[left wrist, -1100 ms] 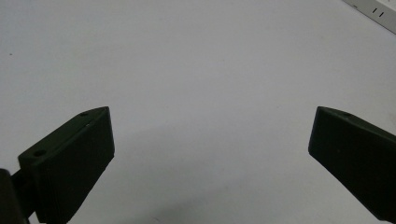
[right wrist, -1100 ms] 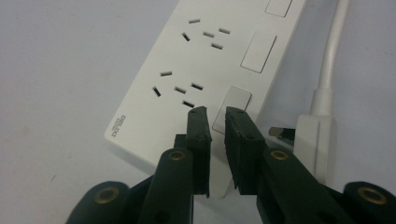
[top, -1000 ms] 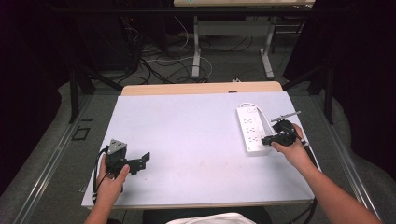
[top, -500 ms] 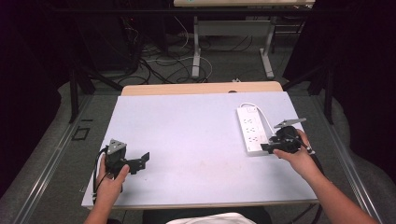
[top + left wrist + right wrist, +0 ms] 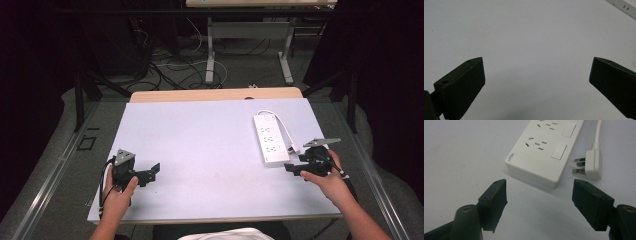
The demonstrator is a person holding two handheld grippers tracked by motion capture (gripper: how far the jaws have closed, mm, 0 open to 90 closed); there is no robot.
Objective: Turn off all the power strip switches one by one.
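Note:
A white power strip [image 5: 270, 139] lies flat on the right side of the white table [image 5: 200, 145]. Its cord loops round the far end and ends in a white plug [image 5: 294, 148] lying beside the strip's near right edge. My right gripper [image 5: 292, 168] stands open just short of the strip's near end, holding nothing. In the right gripper view the strip [image 5: 544, 152] and the plug [image 5: 591, 162] lie just beyond the open gripper [image 5: 539, 200]. My left gripper [image 5: 150, 172] rests open at the near left, far from the strip, with bare table between its fingers [image 5: 461, 87].
A corner of the power strip [image 5: 624, 5] shows at the top right of the left gripper view. A wooden strip [image 5: 215, 95] borders the table's far edge. Beyond it are desk legs and loose cables on the floor [image 5: 170, 65].
My right gripper has drawn back from the strip's near end toward the table's front edge. The left gripper has not moved.

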